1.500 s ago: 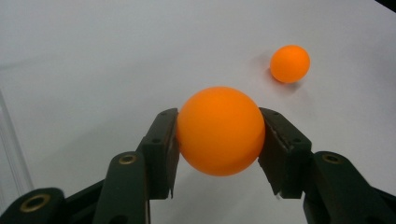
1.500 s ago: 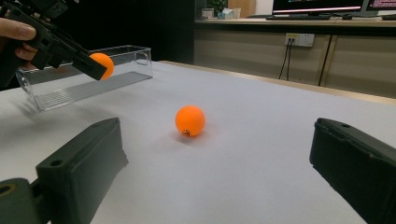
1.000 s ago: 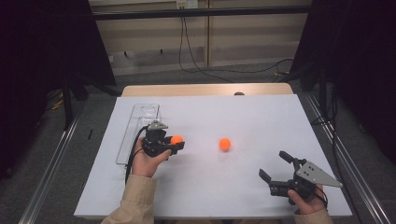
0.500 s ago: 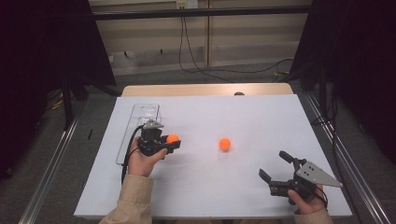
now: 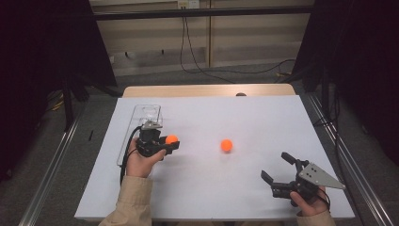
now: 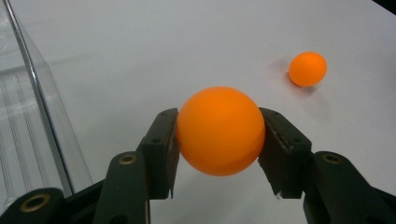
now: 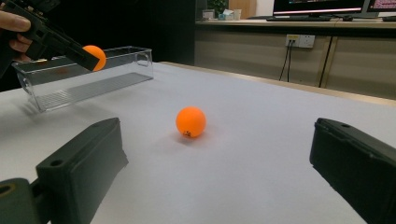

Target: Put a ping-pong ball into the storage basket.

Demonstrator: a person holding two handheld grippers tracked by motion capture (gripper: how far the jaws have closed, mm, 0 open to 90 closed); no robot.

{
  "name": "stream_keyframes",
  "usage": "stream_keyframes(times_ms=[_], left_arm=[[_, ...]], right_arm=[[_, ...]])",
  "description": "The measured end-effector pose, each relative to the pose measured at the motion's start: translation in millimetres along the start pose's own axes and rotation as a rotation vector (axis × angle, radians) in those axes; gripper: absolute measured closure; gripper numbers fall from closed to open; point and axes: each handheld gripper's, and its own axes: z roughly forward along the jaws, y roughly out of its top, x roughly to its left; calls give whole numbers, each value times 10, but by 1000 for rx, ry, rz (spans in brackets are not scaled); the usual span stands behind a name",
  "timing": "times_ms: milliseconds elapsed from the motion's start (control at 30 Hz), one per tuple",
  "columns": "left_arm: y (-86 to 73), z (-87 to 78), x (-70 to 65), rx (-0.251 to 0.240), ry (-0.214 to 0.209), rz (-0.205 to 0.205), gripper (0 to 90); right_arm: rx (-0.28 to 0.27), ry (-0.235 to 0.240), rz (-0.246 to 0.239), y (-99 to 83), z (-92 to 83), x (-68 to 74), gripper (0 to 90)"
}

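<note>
Since 1 s ago, left gripper point(image 5: 170, 142) w/ its orange ball has slid slightly left in the high view, closer to the clear tray; right gripper and the loose ball look unchanged. Left gripper now sits left of centre in the high view, raised in the person's left hand point(image 5: 139, 162), its jaws pointing toward frame right. Jaws are clamped on the held ball point(image 6: 220, 130): in the left gripper view both pads press its sides at frame centre, ball bulging above & below them. A ball is round, so no long axis or heading to read. Clear tray point(image 5: 126, 141) is just left of that gripper in the high view, long axis running up-down the frame w/ a slight lean, far end toward upper left; in the right gripper view it shows at upper left, the held ball in front of its near wall. Second ball point(image 5: 226, 145) rests on the white table point(image 5: 263, 122) near frame centre, well apart from both grippers; in the left gripper view it's at upper right. Right gripper point(image 5: 277, 168) is at lower right in the high view, jaws spread wide w/ nothing between them, aimed toward frame upper left at the loose ball.
</note>
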Motion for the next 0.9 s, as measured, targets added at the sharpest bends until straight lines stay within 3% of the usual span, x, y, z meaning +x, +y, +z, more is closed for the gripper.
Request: stream_keyframes(times_ms=[900], left_arm=[[-24,-99,110,6,14,-16,508]], right_arm=[[-1,-1,0,4,-6,-3,24]])
